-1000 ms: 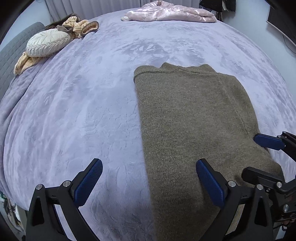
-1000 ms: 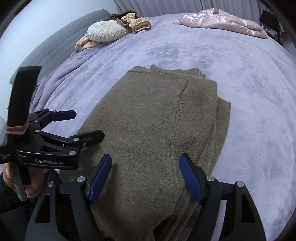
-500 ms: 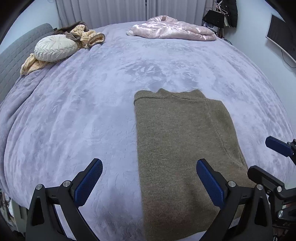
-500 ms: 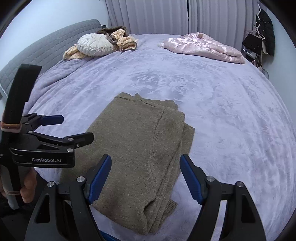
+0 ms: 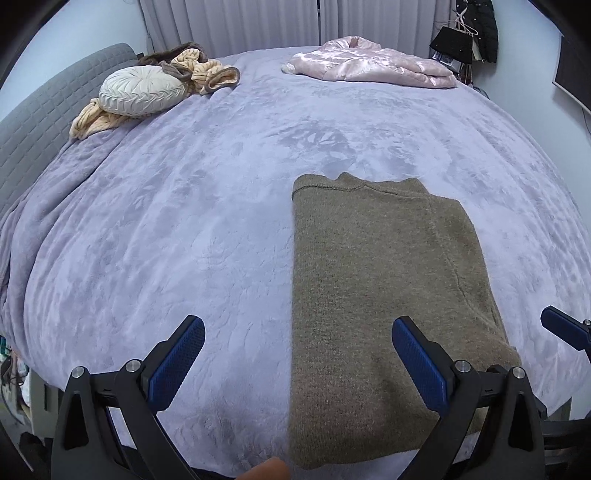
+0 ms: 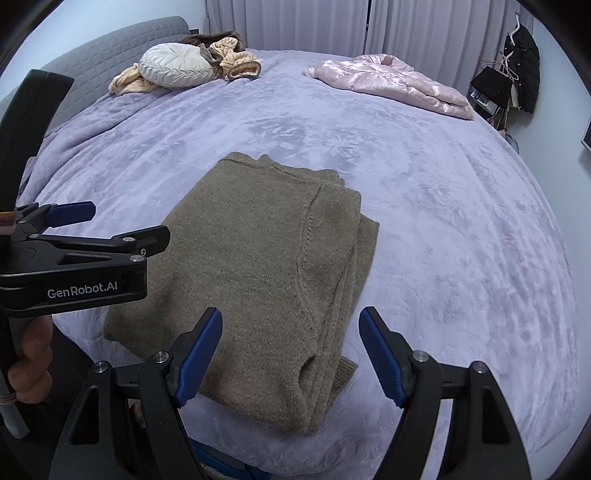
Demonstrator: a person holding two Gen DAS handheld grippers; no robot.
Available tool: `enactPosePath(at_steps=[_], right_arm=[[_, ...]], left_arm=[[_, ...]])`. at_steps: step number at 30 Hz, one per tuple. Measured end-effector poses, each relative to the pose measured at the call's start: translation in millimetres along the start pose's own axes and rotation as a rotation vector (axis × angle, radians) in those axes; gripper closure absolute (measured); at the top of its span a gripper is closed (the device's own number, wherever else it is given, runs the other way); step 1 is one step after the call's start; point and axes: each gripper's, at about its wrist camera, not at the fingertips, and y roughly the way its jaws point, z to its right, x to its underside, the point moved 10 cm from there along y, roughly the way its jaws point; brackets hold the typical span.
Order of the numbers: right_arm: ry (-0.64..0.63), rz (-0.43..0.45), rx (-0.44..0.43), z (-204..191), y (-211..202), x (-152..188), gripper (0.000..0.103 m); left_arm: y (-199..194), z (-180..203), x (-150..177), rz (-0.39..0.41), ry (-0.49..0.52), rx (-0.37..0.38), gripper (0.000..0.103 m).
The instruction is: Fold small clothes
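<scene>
**Sweater lies folded on the bed, both grippers held off it**

Sweater (image 5: 373, 295) first: I see the olive knit lying flat on the lavender bedspread (image 5: 192, 229), folded lengthwise into a long rectangle near the bed's near edge, collar end pointing away from me. From my right wrist view the same sweater (image 6: 266, 280) shows stacked layers along its right side, with a ribbed cuff poking out at the near right corner.

My left gripper (image 5: 297, 363) hangs above the near end of the bed with its jaws wide apart and nothing between them; the left blue pad sits over bare bedspread, the right pad over the knit. My right gripper (image 6: 291, 350) is likewise spread wide and empty, framing the near right corner of the sweater without any visible contact. In the right wrist view I also see the left gripper (image 6: 110, 229) from the side, jaws parted, with a hand (image 6: 31, 365) wrapped around its handle.

At the far side of the bed a round cream cushion (image 5: 142, 90) rests on a beige and brown knit throw (image 5: 207, 68) beside the grey quilted headboard (image 5: 40, 107). A shiny pink jacket (image 5: 373, 64) lies well apart from the sweater, near pale curtains (image 6: 303, 22). Dark clothes and a bag hang at the right wall (image 6: 517, 74).
</scene>
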Motion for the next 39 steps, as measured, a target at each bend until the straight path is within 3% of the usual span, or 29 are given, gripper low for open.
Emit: enactPosePath(at_steps=[39], right_arm=[[0.023, -0.009, 0.019, 10, 0, -11, 0.024]], left_arm=[[3, -7, -2, -0.038, -0.030, 0.018, 0.001]])
